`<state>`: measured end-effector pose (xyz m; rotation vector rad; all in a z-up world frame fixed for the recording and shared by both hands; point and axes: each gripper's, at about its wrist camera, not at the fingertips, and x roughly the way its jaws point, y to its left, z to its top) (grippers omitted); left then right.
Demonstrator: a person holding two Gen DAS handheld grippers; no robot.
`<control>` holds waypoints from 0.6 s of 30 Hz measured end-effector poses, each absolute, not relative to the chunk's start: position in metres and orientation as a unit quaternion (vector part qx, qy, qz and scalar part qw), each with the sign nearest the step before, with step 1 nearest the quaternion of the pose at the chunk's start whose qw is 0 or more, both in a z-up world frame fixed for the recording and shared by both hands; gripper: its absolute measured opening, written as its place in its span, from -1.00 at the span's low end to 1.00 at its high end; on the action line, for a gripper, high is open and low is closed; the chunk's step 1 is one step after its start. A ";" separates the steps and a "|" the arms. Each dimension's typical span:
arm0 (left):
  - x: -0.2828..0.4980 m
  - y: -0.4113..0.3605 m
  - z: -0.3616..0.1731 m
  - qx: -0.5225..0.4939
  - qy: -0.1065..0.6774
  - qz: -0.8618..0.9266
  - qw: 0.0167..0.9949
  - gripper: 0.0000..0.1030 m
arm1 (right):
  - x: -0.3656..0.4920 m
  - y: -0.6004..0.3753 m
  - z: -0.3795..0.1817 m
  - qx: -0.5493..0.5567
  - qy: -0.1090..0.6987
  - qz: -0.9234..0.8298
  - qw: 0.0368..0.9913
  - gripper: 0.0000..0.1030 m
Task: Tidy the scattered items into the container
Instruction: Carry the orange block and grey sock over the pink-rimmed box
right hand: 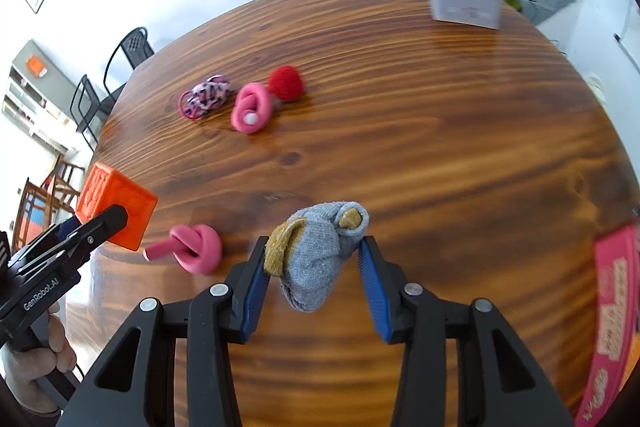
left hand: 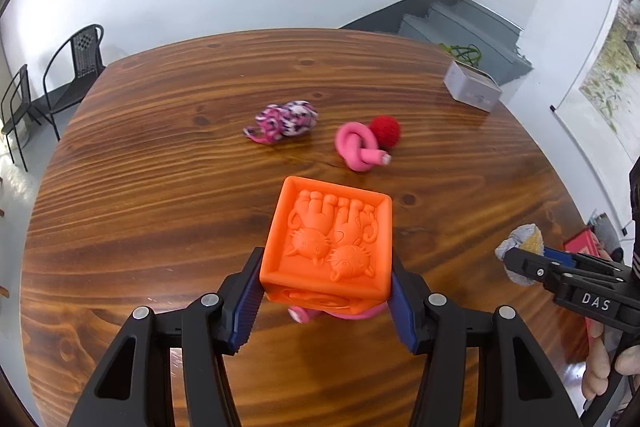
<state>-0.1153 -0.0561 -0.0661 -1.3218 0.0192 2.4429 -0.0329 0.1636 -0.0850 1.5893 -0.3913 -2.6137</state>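
Orange embossed rubber cube (left hand: 326, 247) fills the left jaws; right jaws pinch a knitted grey sock (right hand: 316, 259).

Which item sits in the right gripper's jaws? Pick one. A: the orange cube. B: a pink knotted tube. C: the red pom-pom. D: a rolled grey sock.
D: the right gripper has its jaws closed on the rolled grey sock, lifted above the table.

Bright daylight, glossy glare on the table (left hand: 160, 147), fisheye-bent edges, slight motion blur.

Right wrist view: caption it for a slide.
Right gripper shut on a grey sock above the wooden table.
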 end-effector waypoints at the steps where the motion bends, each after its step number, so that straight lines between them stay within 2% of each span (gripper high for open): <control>1: -0.112 -0.051 -0.065 -0.468 0.008 0.864 0.185 0.12 | -0.025 0.172 -0.083 0.513 -0.129 -0.848 0.024 -0.07; 18: -0.037 0.068 -0.046 -0.464 0.032 0.845 0.263 0.12 | 0.103 0.347 -0.034 0.454 -0.192 -0.862 -0.118 -0.07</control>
